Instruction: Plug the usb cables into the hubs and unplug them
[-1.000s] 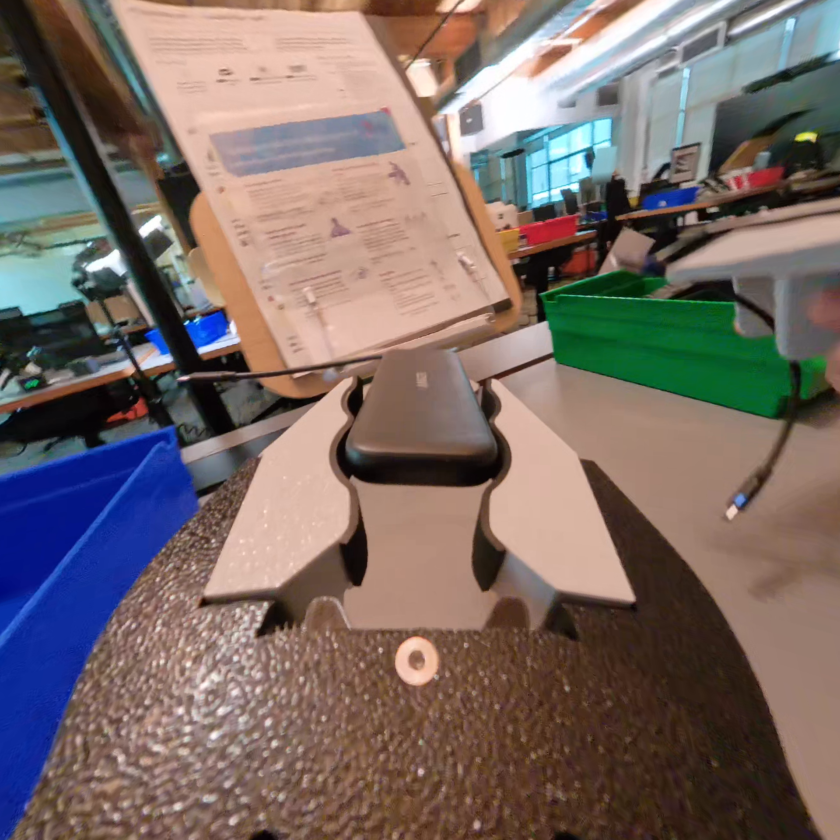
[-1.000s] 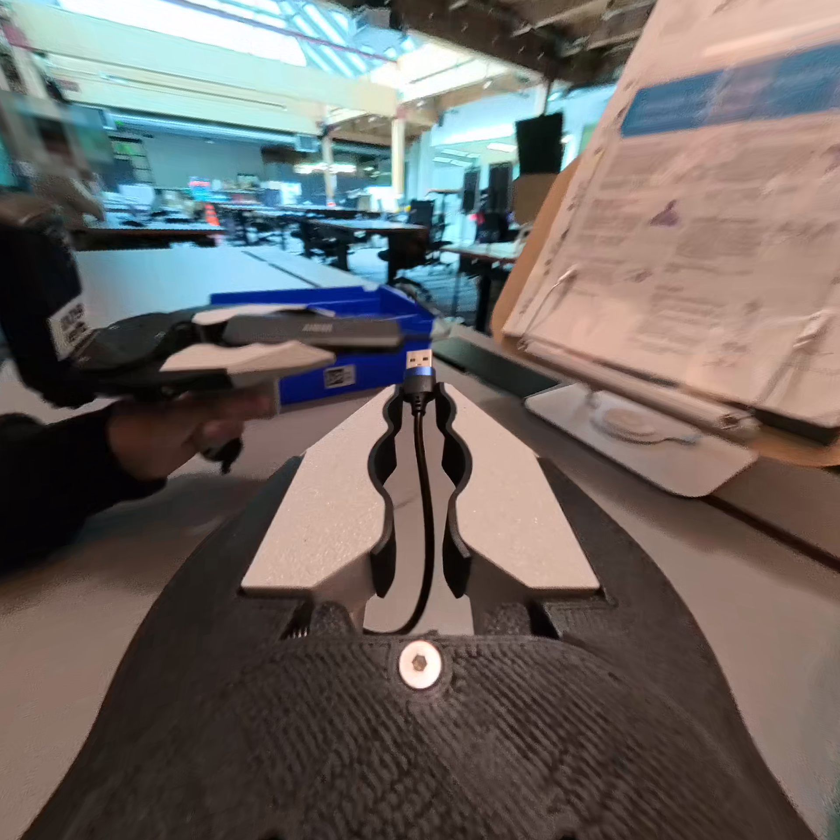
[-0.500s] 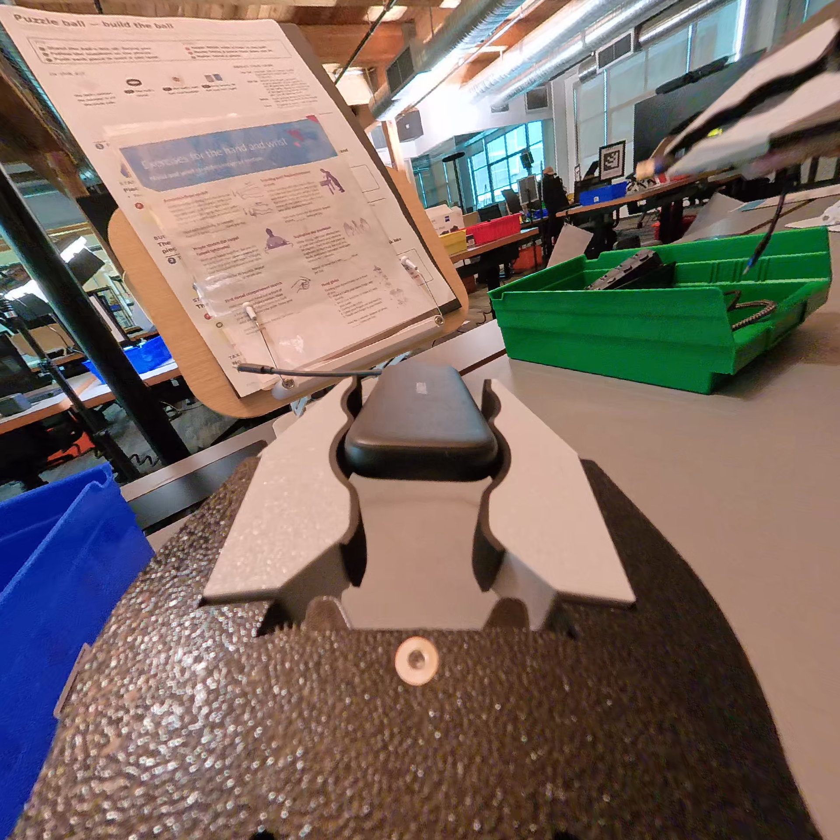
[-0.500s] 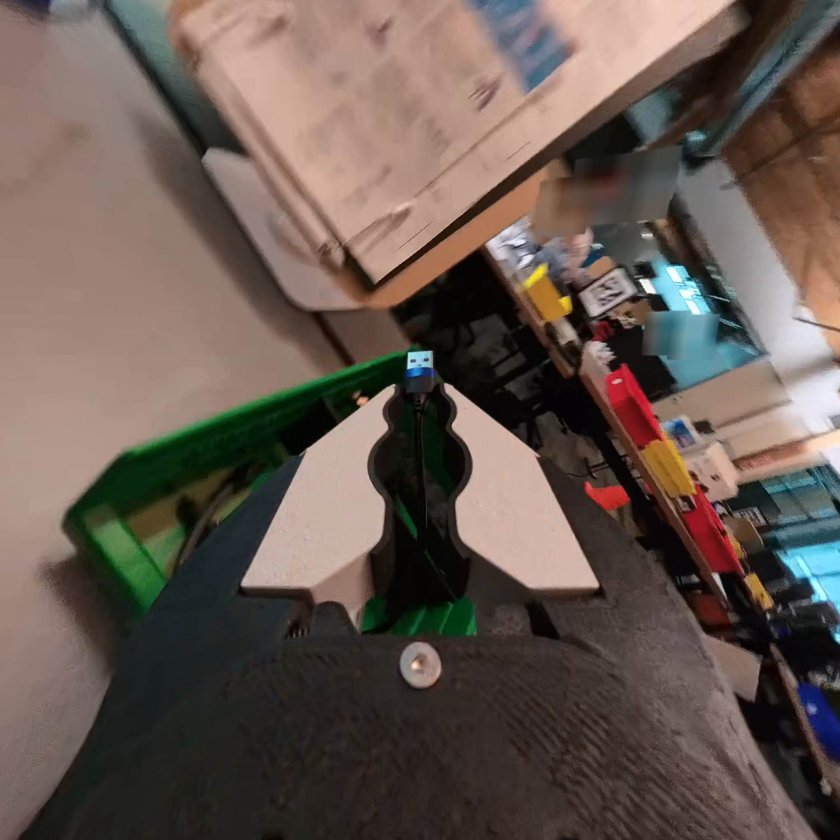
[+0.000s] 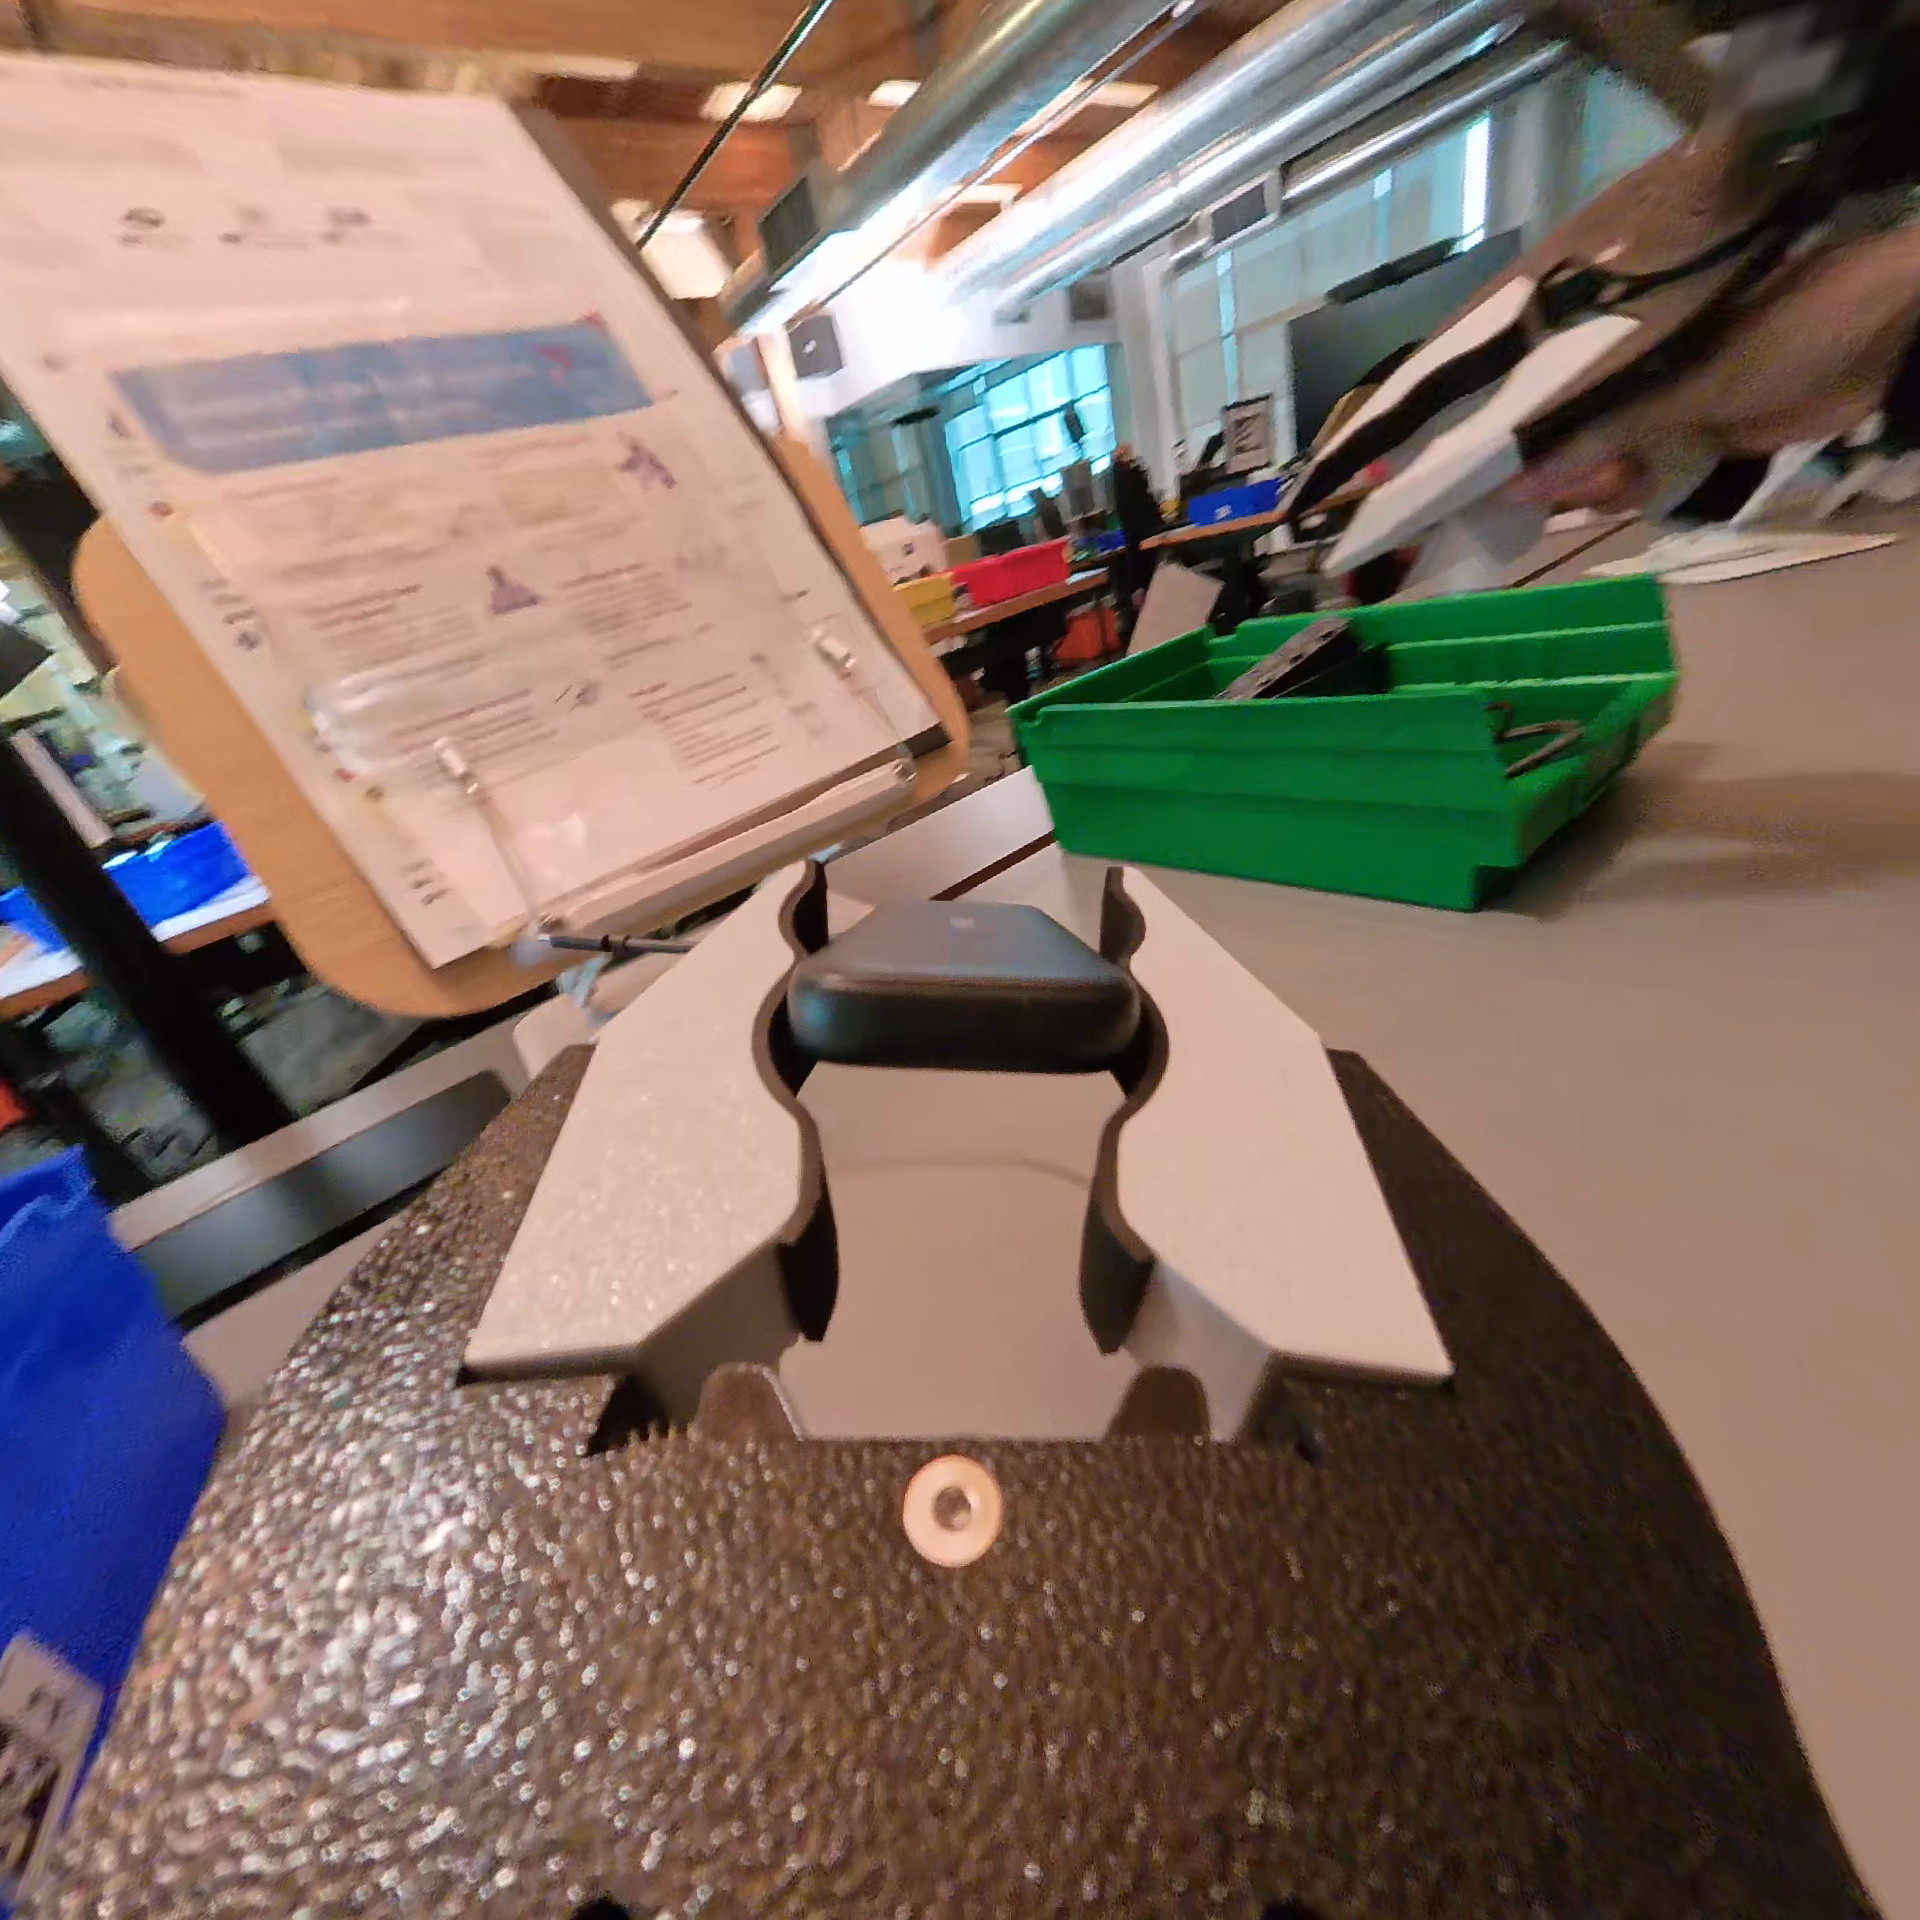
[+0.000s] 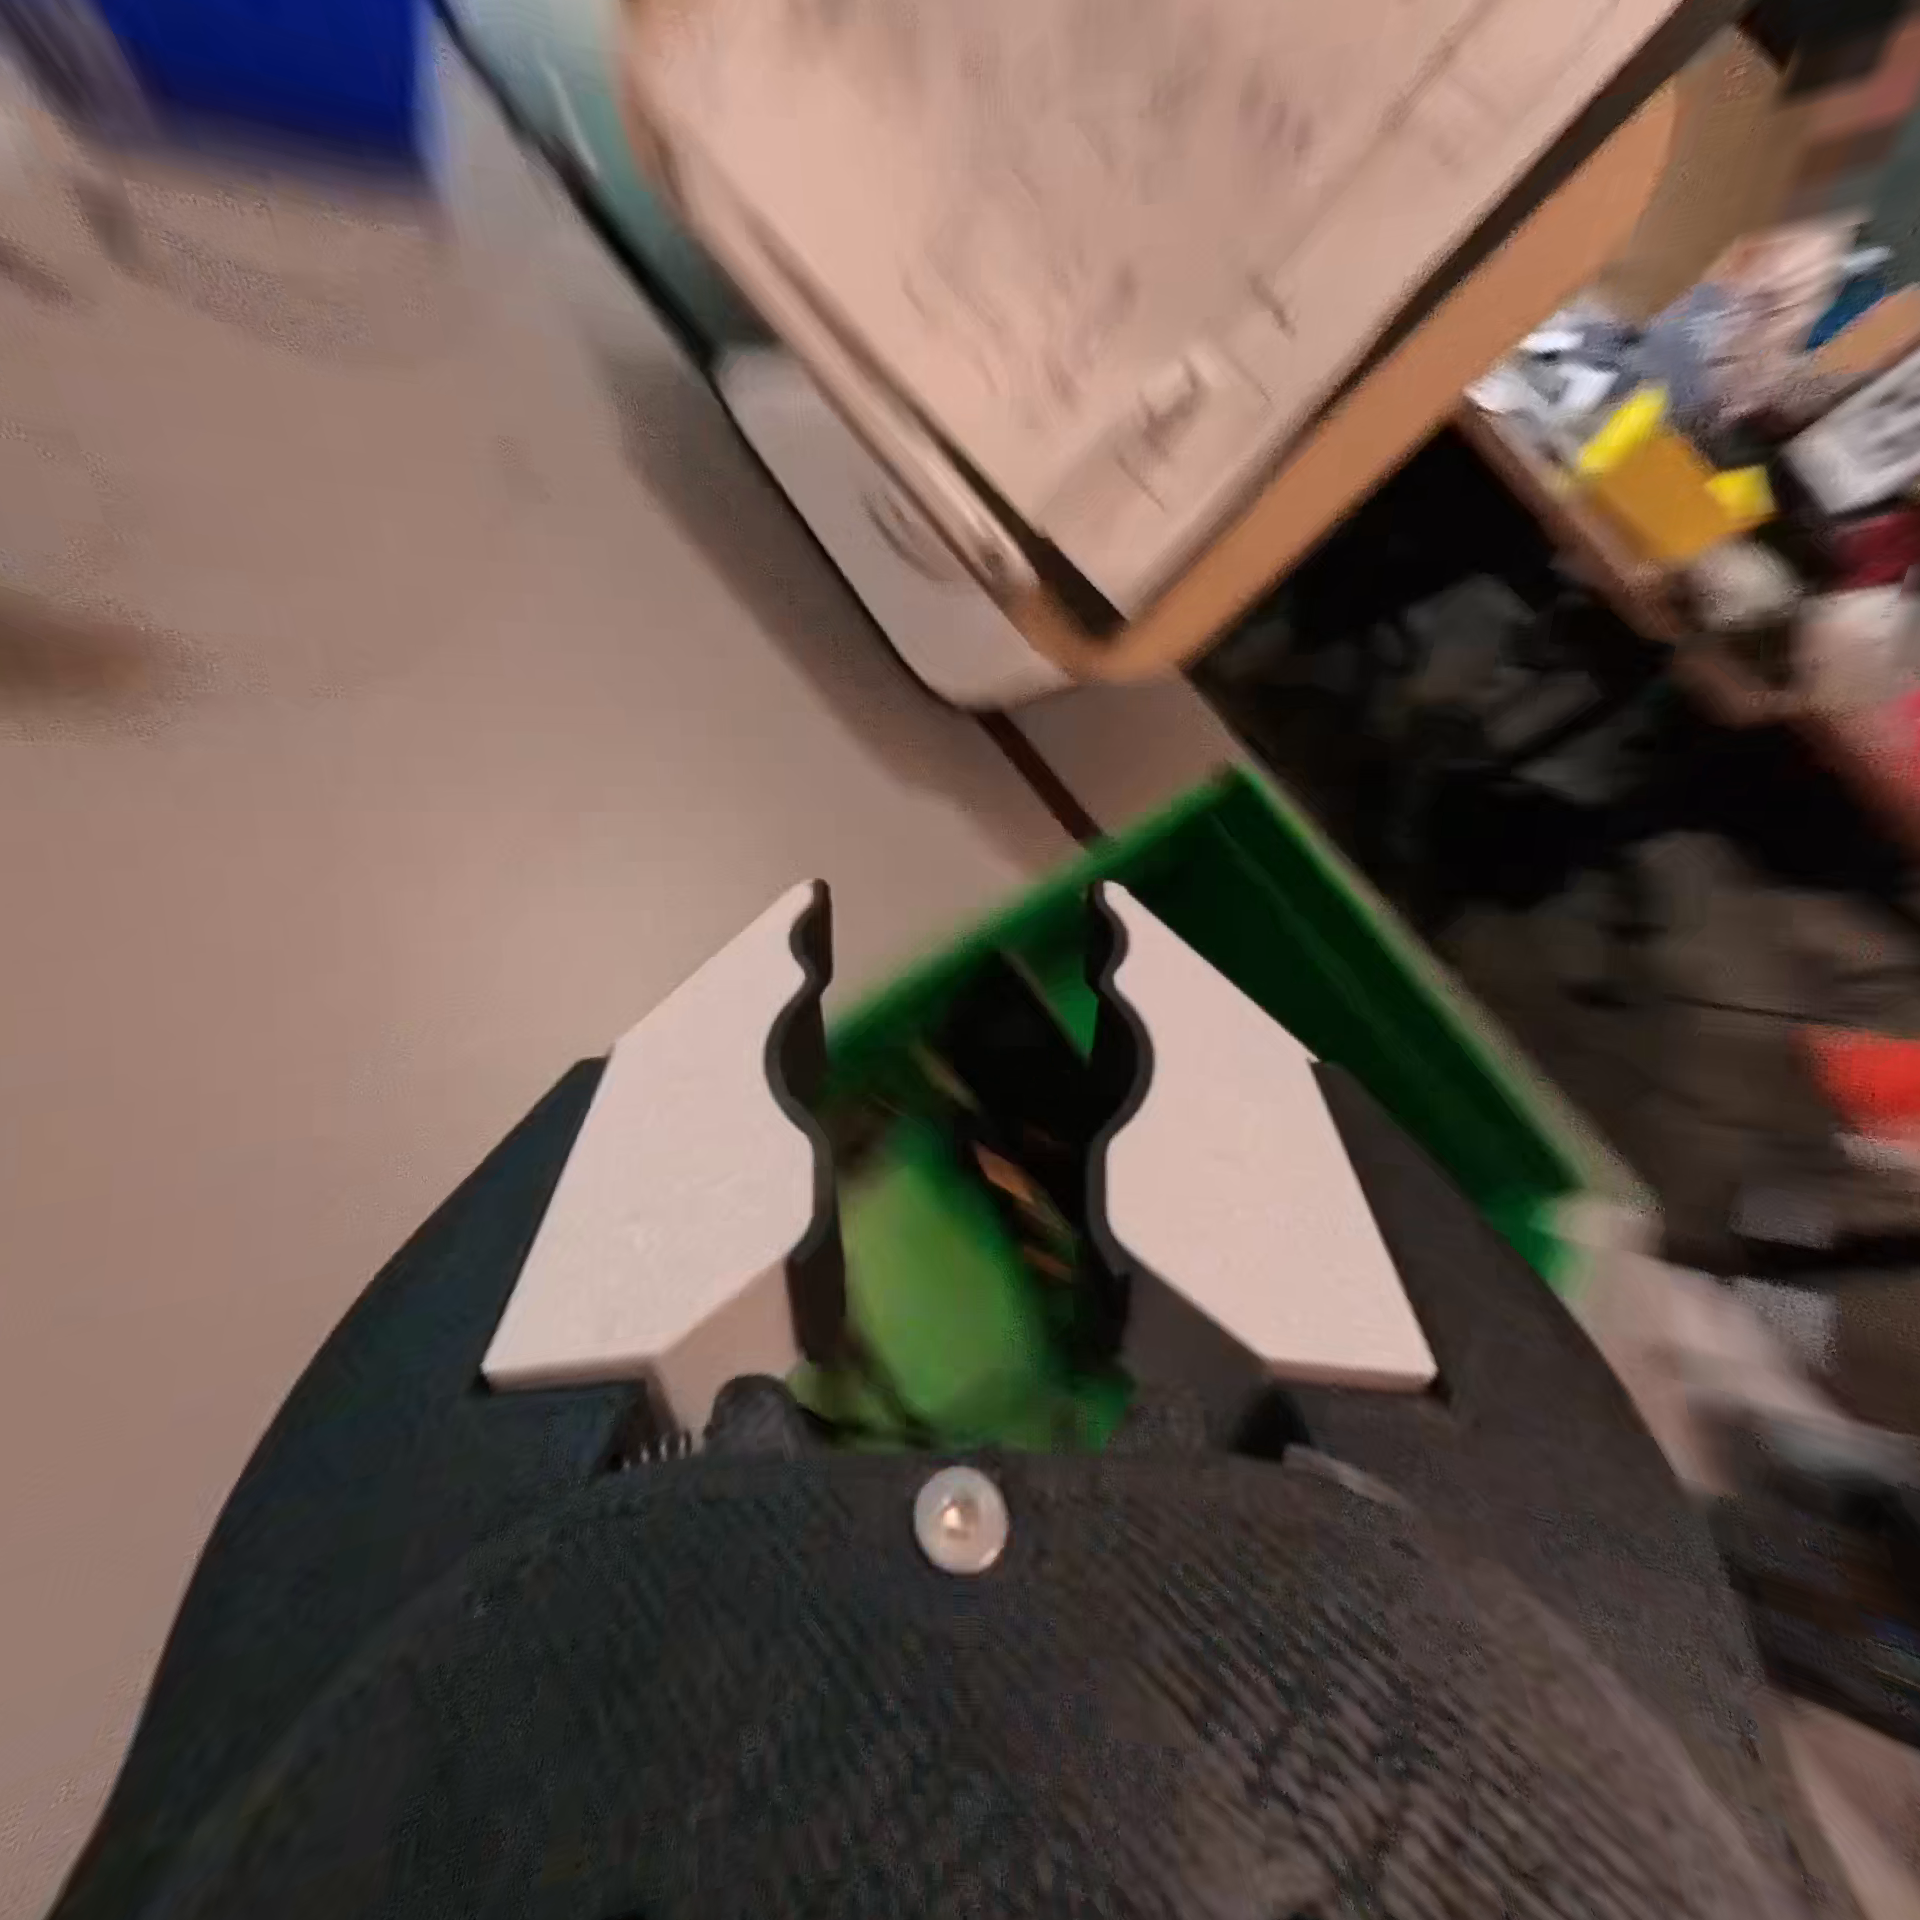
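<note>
Motion blur smears the green bin's contents beyond telling.

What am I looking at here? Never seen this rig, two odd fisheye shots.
No robot: a person carries a handheld two-finger gripper in each hand, each with a camera looking along its fingers. In the left wrist view, the left gripper is shut on a black USB hub above a grey table, facing a document stand. The right gripper shows farther off, over a green bin. The right wrist view is blurred: that gripper is open and empty above the same bin.
</note>
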The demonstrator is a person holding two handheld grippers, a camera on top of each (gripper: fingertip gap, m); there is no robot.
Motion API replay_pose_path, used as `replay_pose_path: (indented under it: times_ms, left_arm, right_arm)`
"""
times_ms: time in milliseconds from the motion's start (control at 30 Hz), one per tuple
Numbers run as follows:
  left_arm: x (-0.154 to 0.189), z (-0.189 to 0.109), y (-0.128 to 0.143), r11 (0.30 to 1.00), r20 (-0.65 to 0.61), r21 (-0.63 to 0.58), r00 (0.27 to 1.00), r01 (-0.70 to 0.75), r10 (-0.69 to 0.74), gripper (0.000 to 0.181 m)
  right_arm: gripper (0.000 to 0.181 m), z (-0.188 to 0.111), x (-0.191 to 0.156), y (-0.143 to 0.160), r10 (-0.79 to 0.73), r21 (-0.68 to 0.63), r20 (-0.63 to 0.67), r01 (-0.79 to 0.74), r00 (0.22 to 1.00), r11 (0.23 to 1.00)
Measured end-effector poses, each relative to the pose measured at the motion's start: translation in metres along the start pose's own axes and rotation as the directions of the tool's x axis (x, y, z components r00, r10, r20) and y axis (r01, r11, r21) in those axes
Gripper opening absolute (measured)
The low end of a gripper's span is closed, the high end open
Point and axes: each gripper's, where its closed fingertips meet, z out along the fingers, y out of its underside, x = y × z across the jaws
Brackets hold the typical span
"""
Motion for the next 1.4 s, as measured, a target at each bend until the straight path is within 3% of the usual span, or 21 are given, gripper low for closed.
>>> replay_pose_path:
  times_ms: [33,67,167,267,367,500,567,667,833,867,933,967,1067,1167,1233,1333,1400]
  left_arm:
    - [0.007,-0.001,-0.005,1.0,-0.038,0.027,0.999,-0.003,0.004,0.052]
    - [0.014,-0.001,-0.009,0.999,-0.075,0.053,0.997,-0.003,0.007,0.052]
    - [0.033,-0.005,-0.022,0.992,-0.192,0.123,0.981,0.042,-0.017,0.052]
    - [0.048,-0.012,-0.033,0.974,-0.331,0.18,0.941,0.135,-0.07,0.052]
    - [0.059,-0.023,-0.046,0.938,-0.48,0.214,0.865,0.273,-0.143,0.051]
    - [0.071,-0.035,-0.056,0.906,-0.609,0.232,0.779,0.354,-0.148,0.052]
    - [0.074,-0.036,-0.055,0.904,-0.624,0.237,0.769,0.355,-0.139,0.052]
    - [0.076,-0.031,-0.045,0.932,-0.598,0.229,0.796,0.28,-0.092,0.052]
    - [0.08,-0.03,-0.043,0.943,-0.582,0.226,0.81,0.242,-0.068,0.052]
    - [0.077,-0.03,-0.048,0.925,-0.58,0.226,0.805,0.306,-0.124,0.055]
    - [0.065,-0.031,-0.058,0.871,-0.57,0.24,0.789,0.428,-0.231,0.087]
    - [0.061,-0.03,-0.058,0.859,-0.567,0.23,0.78,0.458,-0.264,0.092]
    - [0.049,-0.025,-0.053,0.856,-0.515,0.215,0.799,0.471,-0.31,0.094]
    - [0.049,-0.021,-0.046,0.869,-0.496,0.187,0.808,0.457,-0.318,0.09]
    - [0.053,-0.02,-0.044,0.874,-0.509,0.164,0.798,0.458,-0.323,0.09]
    - [0.059,-0.019,-0.042,0.874,-0.529,0.133,0.779,0.467,-0.336,0.089]
    - [0.06,-0.018,-0.04,0.874,-0.533,0.12,0.773,0.47,-0.343,0.087]
  right_arm:
    - [0.054,-0.002,-0.027,-0.021,0.167,0.085,0.126,-0.179,0.978,0.98]
    - [0.061,-0.005,-0.06,-0.041,0.3,0.123,0.292,-0.347,0.908,0.93]
    - [0.061,-0.01,-0.134,-0.086,0.525,0.098,0.612,-0.716,0.591,0.691]
    - [0.071,-0.004,-0.191,-0.096,0.584,-0.144,0.782,-0.848,0.218,0.51]
    - [0.07,0.005,-0.214,-0.101,0.563,-0.29,0.825,-0.883,-0.035,0.37]
    - [0.071,0.007,-0.231,-0.106,0.491,-0.378,0.849,-0.875,-0.196,0.303]
    - [0.068,0.006,-0.242,-0.108,0.476,-0.391,0.854,-0.862,-0.21,0.321]
    - [0.019,-0.002,-0.25,-0.115,0.423,-0.412,0.869,-0.848,-0.256,0.332]
    - [0.013,0.0,-0.251,-0.109,0.446,-0.399,0.868,-0.841,-0.219,0.365]
    - [0.011,0.001,-0.251,-0.107,0.456,-0.365,0.873,-0.849,-0.17,0.382]
    - [0.011,-0.002,-0.237,-0.108,0.47,-0.292,0.879,-0.873,-0.083,0.39]
    - [0.011,-0.007,-0.225,-0.11,0.465,-0.243,0.884,-0.886,-0.036,0.394]
    - [0.011,-0.015,-0.173,-0.107,0.537,-0.045,0.807,-0.88,0.246,0.472]
    - [0.01,-0.024,-0.095,-0.085,0.63,0.114,0.546,-0.794,0.552,0.597]
    - [0.01,-0.03,-0.044,-0.061,0.641,0.113,0.307,-0.696,0.703,0.709]
    - [0.01,-0.038,0.031,-0.02,0.527,-0.013,-0.065,-0.529,0.847,0.848]
    - [0.01,-0.038,0.073,0.005,0.38,-0.146,-0.24,-0.42,0.893,0.896]
